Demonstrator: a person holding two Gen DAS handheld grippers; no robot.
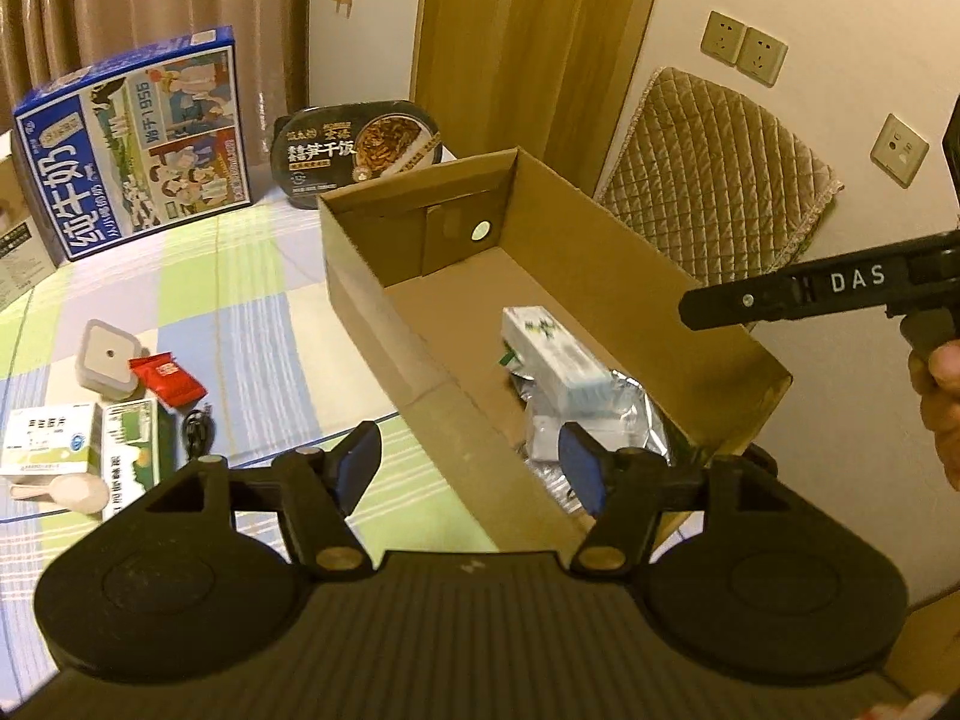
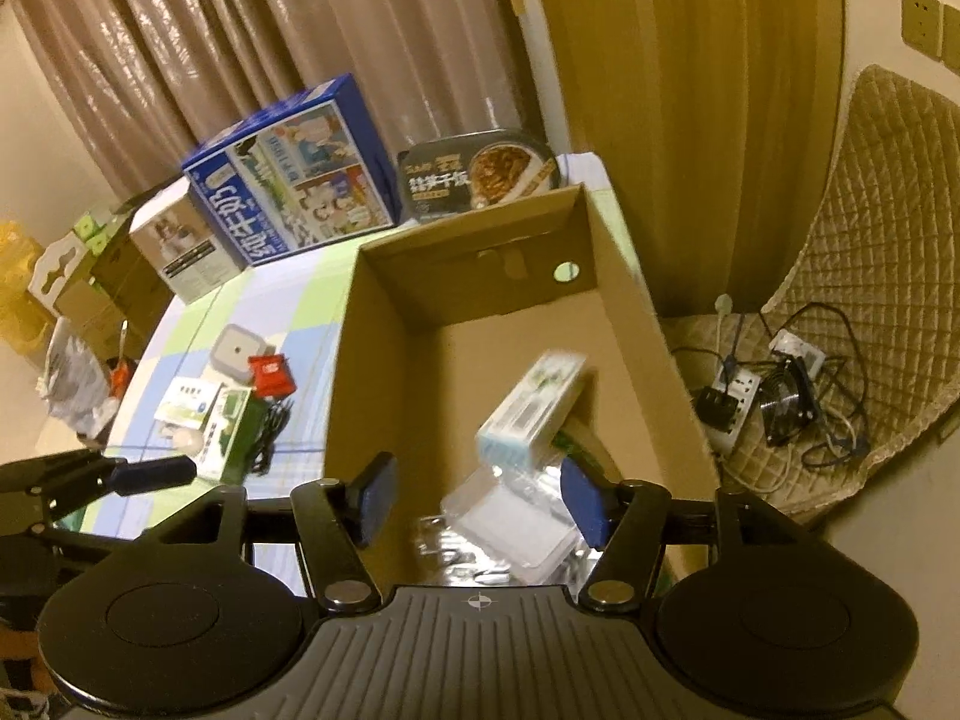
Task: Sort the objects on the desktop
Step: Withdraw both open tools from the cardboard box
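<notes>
An open cardboard box (image 1: 384, 252) (image 2: 384, 324) stands on the checked tablecloth. Inside it lie a white and green carton (image 1: 555, 360) (image 2: 531, 408), a silver foil bag (image 1: 624, 420) and a clear plastic case (image 2: 510, 534). My left gripper (image 1: 471, 471) is open and empty above the box's near left wall. My right gripper (image 2: 474, 501) is open and empty above the box's near end; the carton looks blurred just ahead of it. Left of the box lie a white square container (image 1: 108, 360), a red packet (image 1: 168, 381), two medicine boxes (image 1: 54, 438), a black cable (image 1: 198, 432) and a white scoop (image 1: 66, 492).
A blue milk carton case (image 1: 132, 138) and a black instant meal bowl (image 1: 360, 150) stand at the table's back. A quilted cushion (image 1: 720, 180) leans on the wall at right. Cables, a power strip and a small fan (image 2: 780, 402) lie on the floor.
</notes>
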